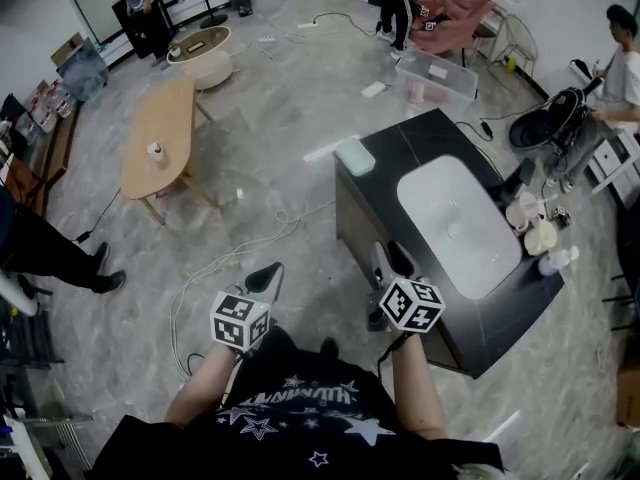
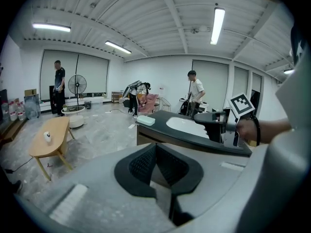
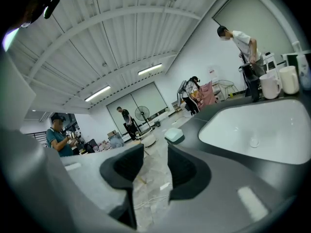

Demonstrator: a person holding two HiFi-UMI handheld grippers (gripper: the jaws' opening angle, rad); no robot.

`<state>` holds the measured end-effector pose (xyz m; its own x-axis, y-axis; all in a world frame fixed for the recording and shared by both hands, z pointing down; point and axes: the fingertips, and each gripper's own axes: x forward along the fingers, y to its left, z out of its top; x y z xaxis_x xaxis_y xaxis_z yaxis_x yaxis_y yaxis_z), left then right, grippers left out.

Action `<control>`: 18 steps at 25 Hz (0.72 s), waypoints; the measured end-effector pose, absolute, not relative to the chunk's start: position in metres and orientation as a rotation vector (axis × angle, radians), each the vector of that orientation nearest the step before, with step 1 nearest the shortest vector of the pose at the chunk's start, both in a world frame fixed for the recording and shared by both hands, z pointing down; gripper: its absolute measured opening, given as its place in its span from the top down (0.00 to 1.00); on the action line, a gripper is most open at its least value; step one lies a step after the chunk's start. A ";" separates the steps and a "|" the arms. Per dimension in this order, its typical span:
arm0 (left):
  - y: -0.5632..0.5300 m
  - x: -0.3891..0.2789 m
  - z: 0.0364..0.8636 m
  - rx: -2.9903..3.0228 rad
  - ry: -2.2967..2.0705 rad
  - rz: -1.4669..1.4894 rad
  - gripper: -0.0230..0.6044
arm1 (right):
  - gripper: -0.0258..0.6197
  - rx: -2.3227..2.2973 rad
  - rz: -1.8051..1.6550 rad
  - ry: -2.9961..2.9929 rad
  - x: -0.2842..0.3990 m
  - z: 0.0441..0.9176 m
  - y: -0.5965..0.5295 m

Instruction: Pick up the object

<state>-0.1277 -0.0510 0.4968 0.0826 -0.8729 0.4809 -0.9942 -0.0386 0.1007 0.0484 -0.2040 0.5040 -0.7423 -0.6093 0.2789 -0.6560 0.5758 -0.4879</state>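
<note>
Left gripper (image 2: 155, 147): I see its jaws pressed together, empty.
Right gripper (image 3: 155, 152): jaws apart, nothing between.
Object: pale green rectangular block (image 1: 354, 156) on black sink counter's (image 1: 420, 133) far corner, well apart from both.

Bright ceiling strip-lights, fisheye-warped edges

The pale block (image 1: 354, 156) on the counter (image 1: 420, 133) corner and the small white thing (image 1: 155, 151) on the wooden table (image 1: 165, 108) are too tiny to name. The pale containers (image 1: 535, 230) beside the sink (image 1: 450, 218) blur together. A person (image 1: 55, 253) at the left edge shows only legs, and another person (image 1: 625, 68) is cut by the right edge.
</note>
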 end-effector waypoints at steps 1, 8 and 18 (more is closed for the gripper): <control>-0.057 -0.131 0.497 1.962 -1.841 0.413 0.95 | 0.71 1.097 0.895 -2.715 0.047 0.504 -0.209; -0.112 -0.148 0.505 2.000 -1.768 0.430 0.95 | 0.71 1.185 0.927 -2.669 0.044 0.513 -0.246; -0.241 -0.202 0.521 2.174 -1.553 0.481 0.95 | 0.71 1.468 0.962 -2.516 0.014 0.537 -0.314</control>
